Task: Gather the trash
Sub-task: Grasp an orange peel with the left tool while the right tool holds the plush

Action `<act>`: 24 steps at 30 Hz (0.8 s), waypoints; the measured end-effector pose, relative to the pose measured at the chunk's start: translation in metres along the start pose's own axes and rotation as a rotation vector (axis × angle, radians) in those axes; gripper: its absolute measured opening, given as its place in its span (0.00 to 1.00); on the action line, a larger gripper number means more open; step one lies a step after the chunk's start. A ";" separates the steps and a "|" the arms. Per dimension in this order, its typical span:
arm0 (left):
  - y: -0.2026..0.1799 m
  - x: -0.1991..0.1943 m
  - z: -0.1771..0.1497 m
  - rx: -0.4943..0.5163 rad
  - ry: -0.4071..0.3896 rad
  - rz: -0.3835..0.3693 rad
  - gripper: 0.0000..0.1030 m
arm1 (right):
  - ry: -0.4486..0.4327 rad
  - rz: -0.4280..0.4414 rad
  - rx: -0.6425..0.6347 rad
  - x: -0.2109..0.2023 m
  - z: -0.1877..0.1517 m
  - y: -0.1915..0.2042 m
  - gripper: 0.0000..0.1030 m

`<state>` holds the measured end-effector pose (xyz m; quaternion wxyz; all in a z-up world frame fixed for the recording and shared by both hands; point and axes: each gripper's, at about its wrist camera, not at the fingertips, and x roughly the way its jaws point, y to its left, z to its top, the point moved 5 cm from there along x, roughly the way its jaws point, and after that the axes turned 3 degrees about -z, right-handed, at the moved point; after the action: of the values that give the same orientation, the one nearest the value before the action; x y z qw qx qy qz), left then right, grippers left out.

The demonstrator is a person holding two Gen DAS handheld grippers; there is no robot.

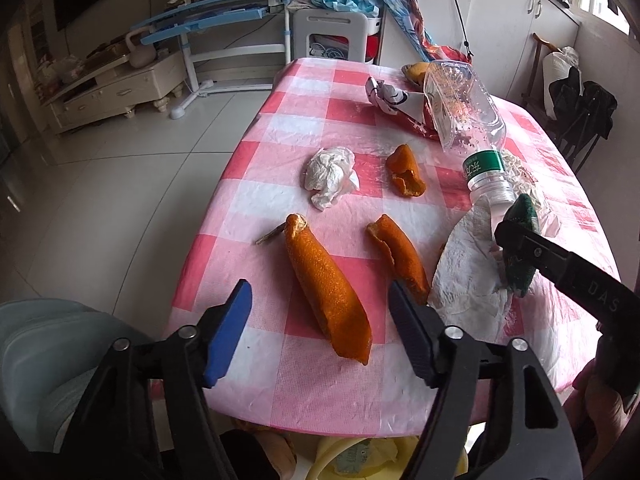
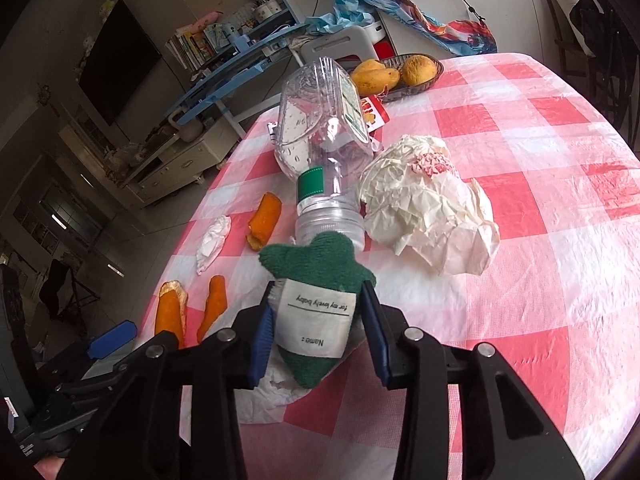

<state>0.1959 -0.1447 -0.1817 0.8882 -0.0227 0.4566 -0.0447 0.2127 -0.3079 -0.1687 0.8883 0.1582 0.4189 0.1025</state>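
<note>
My right gripper [image 2: 316, 336] has its jaws clamped on the green cloth [image 2: 316, 280], while my left gripper [image 1: 320, 332], jaws wide, straddles the long orange peel [image 1: 326, 292], probably next.

The right tool [image 2: 318, 334] gripped a green cloth [image 2: 316, 264] that touched a clear bottle [image 2: 320, 148] lying on the tabletop [image 2: 540, 280].

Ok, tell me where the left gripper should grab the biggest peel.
Grip the big peel across its narrow middle, coming straight down from above. It lies flat and long on the cloth, pointing away between the open left gripper fingers, so they can close on its long sides.
</note>
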 end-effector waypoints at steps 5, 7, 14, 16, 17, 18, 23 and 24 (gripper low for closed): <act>0.001 0.004 -0.002 -0.034 0.020 -0.073 0.22 | -0.025 0.027 0.011 -0.007 0.004 0.003 0.39; 0.002 0.000 0.000 -0.049 0.006 -0.096 0.16 | -0.033 0.040 0.023 -0.011 0.004 0.003 0.39; 0.021 -0.015 0.001 -0.153 -0.030 -0.165 0.12 | -0.072 0.074 0.046 -0.028 0.006 0.005 0.39; 0.028 -0.016 0.000 -0.187 -0.028 -0.179 0.12 | -0.081 0.083 0.050 -0.037 0.004 0.008 0.39; 0.030 -0.016 0.000 -0.195 -0.028 -0.183 0.12 | -0.084 0.090 0.050 -0.043 0.001 0.010 0.39; 0.032 -0.017 0.000 -0.201 -0.031 -0.183 0.12 | -0.081 0.096 0.048 -0.047 -0.002 0.012 0.39; 0.034 -0.023 -0.002 -0.208 -0.049 -0.203 0.12 | -0.021 0.120 0.026 -0.063 -0.034 0.028 0.39; 0.033 -0.025 -0.002 -0.205 -0.053 -0.209 0.12 | -0.004 0.120 0.015 -0.065 -0.042 0.031 0.39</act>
<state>0.1817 -0.1093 -0.1650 0.8836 -0.1620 0.4302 -0.0895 0.1383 -0.2916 -0.1364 0.8802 0.1900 0.4075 0.1522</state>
